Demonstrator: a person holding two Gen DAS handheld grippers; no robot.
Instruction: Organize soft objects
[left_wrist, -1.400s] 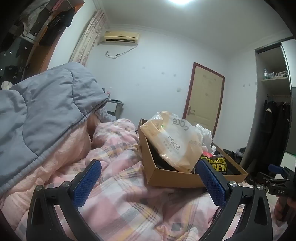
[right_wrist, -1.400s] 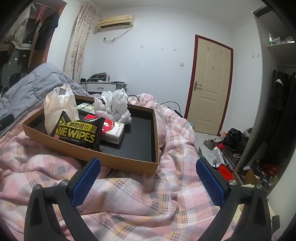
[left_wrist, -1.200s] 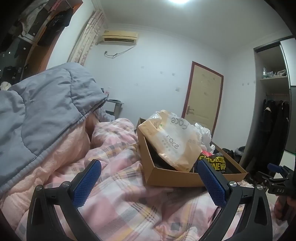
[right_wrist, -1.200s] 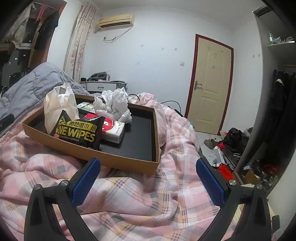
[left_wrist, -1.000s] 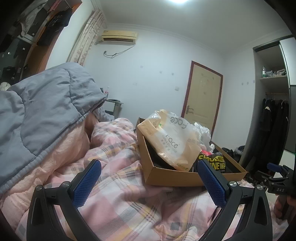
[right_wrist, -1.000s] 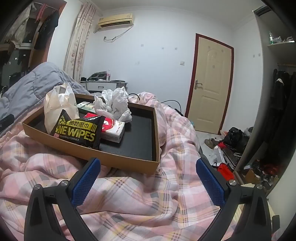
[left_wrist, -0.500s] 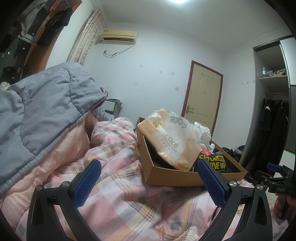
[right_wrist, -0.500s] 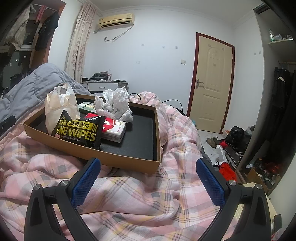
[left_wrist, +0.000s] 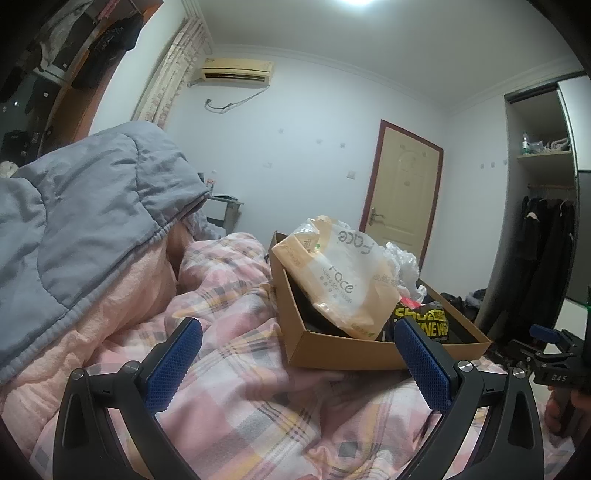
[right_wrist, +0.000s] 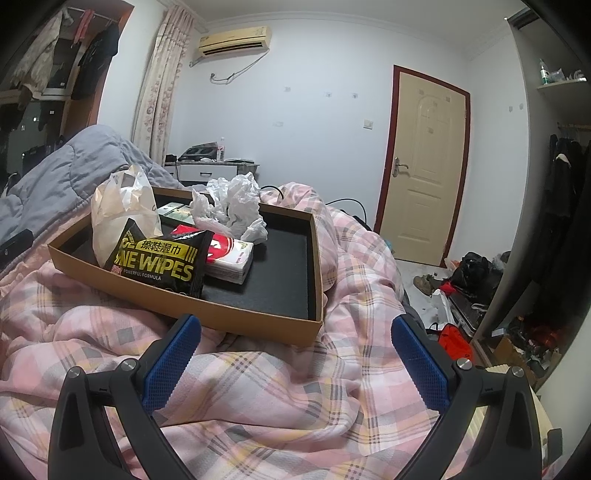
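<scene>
Both grippers hang low over the pink plaid quilt (right_wrist: 258, 387), empty. The left gripper (left_wrist: 295, 354) has its blue fingers spread wide; the right gripper (right_wrist: 295, 354) is spread just the same. Ahead of them a shallow cardboard tray (right_wrist: 258, 314) rests on the quilt. In it a black wipes pack (right_wrist: 162, 258) leans on a red-and-white tissue pack (right_wrist: 231, 254), with a tan plastic bag (left_wrist: 343, 280) at the left end and crumpled white plastic (right_wrist: 232, 206), perhaps another bag, behind.
</scene>
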